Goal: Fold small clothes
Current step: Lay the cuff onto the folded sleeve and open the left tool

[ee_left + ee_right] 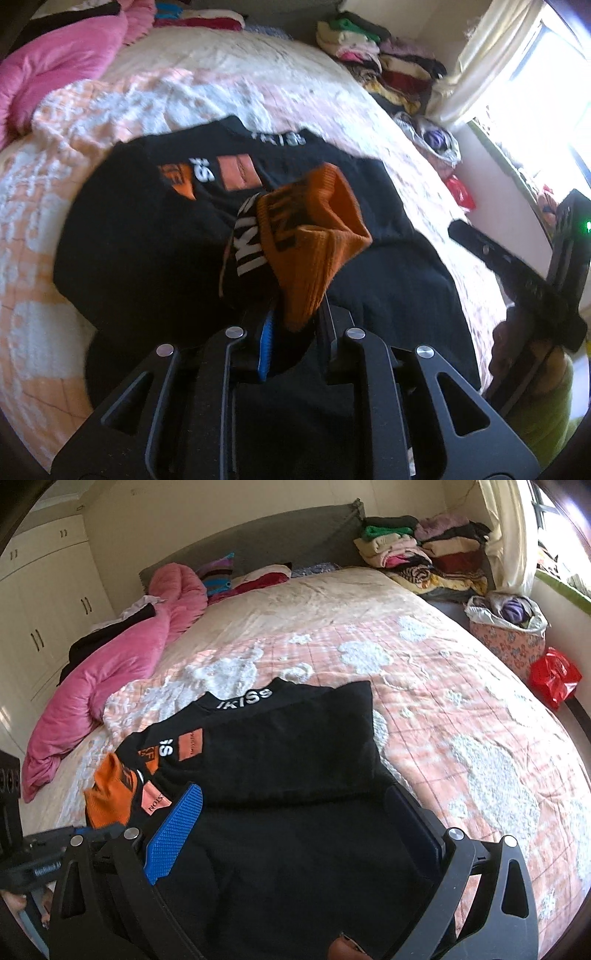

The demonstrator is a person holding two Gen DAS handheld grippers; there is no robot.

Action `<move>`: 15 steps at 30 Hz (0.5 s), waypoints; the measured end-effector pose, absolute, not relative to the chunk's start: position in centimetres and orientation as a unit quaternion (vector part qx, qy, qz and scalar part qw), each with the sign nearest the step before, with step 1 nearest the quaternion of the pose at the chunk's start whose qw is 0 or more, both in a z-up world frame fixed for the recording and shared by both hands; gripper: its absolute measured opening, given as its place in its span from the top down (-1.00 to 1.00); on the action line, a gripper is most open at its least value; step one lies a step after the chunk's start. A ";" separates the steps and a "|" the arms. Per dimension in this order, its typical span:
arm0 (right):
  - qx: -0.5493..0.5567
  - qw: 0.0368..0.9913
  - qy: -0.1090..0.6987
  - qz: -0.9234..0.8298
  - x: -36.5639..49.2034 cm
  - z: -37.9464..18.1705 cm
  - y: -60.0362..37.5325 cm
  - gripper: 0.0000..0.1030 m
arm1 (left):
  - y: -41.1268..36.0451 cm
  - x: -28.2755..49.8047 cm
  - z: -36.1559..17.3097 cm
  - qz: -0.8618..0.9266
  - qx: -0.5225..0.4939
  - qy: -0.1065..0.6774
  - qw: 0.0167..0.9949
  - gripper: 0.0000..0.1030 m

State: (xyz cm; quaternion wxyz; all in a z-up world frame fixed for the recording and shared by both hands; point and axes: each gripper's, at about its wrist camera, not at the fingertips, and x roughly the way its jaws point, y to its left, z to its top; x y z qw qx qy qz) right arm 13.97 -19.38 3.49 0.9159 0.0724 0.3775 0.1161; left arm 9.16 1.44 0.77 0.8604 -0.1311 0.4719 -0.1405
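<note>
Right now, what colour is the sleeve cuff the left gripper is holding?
Orange, with dark lettering. The sleeve cuff shows best in the left wrist view.

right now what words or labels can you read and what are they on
"IKISs": white, on the collar of the black top.
"NOISTON", roughly: on the peach patch near the orange cuff.
Patch by the chest print: too blurred to read.

The left gripper (291, 317) pointed steeply down with its jaws nearly together, pinching the orange cuff (317, 236), while the right gripper (295, 819) angled downward beside it with its jaws spread wide and nothing pressed between them.
</note>
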 end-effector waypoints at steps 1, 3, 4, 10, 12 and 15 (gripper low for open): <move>0.074 0.915 0.380 0.115 14.0 3.3 -19.5 -0.92 | 1.2 9.0 0.5 -0.145 -0.128 0.477 0.858 0.71; 0.078 0.913 0.385 0.114 14.0 3.0 -19.7 -0.92 | 1.0 8.8 0.0 -0.151 -0.125 0.485 0.852 0.67; 0.081 0.910 0.389 0.117 14.0 2.7 -19.7 -0.92 | 0.8 8.7 -0.2 -0.156 -0.122 0.490 0.849 0.55; 0.097 0.893 0.415 0.145 14.2 1.3 -18.6 -0.92 | -0.2 7.4 -0.9 -0.175 -0.087 0.505 0.840 0.08; 0.093 0.886 0.425 0.160 14.2 0.8 -17.7 -0.92 | -0.2 7.1 -0.9 -0.176 -0.082 0.507 0.840 -0.03; 0.098 0.872 0.441 0.191 14.1 0.0 -16.4 -0.91 | 0.0 6.8 -0.4 -0.183 -0.080 0.504 0.840 -0.28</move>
